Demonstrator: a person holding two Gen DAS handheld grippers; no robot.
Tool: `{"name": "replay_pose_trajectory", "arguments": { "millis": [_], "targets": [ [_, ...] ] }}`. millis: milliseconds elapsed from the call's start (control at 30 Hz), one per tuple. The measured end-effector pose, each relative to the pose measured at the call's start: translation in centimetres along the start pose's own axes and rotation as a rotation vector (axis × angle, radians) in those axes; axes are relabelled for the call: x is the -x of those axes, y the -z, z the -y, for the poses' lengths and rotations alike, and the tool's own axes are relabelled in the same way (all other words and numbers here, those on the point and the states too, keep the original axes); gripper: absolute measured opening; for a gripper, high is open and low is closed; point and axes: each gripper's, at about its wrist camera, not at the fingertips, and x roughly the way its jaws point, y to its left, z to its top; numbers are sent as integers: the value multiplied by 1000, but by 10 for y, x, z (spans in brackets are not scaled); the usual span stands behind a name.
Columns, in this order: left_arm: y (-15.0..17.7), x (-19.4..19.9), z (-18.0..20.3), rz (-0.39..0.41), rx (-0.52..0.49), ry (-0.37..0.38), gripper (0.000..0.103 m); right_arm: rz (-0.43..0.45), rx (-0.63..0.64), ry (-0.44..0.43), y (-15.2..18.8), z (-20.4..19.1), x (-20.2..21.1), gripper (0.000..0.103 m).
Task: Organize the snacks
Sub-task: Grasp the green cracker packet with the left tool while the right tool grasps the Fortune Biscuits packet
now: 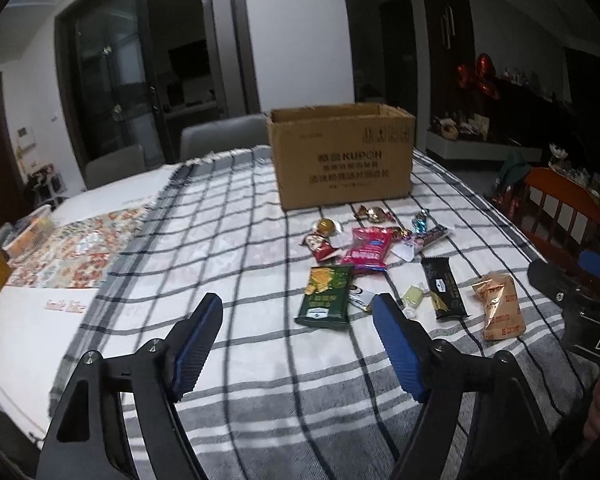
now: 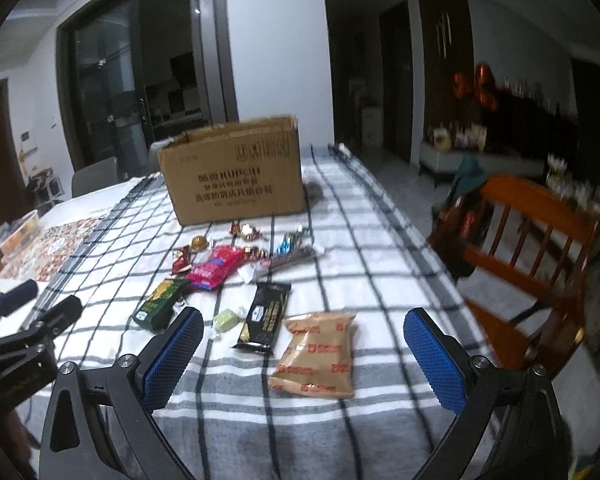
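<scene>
Snacks scattered on desk; tan packet lay just ahead of right claw, nearer than left claw; both claws gaped wide, empty; box beyond.

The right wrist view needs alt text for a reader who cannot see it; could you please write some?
The open right gripper hovers over a checked tablecloth strewn with snacks, the tan packet lying nearest between its blue fingers. A black bar, green bag and pink bag lie beyond, before an open cardboard box.
</scene>
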Motion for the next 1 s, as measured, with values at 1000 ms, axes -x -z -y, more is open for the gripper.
{"name": "replay_pose_trajectory", "arguments": {
  "millis": [1000],
  "targets": [
    [1,-148,-5,-266,68,216,59,-227,14,107,16,-3,-98,59]
  ]
}}
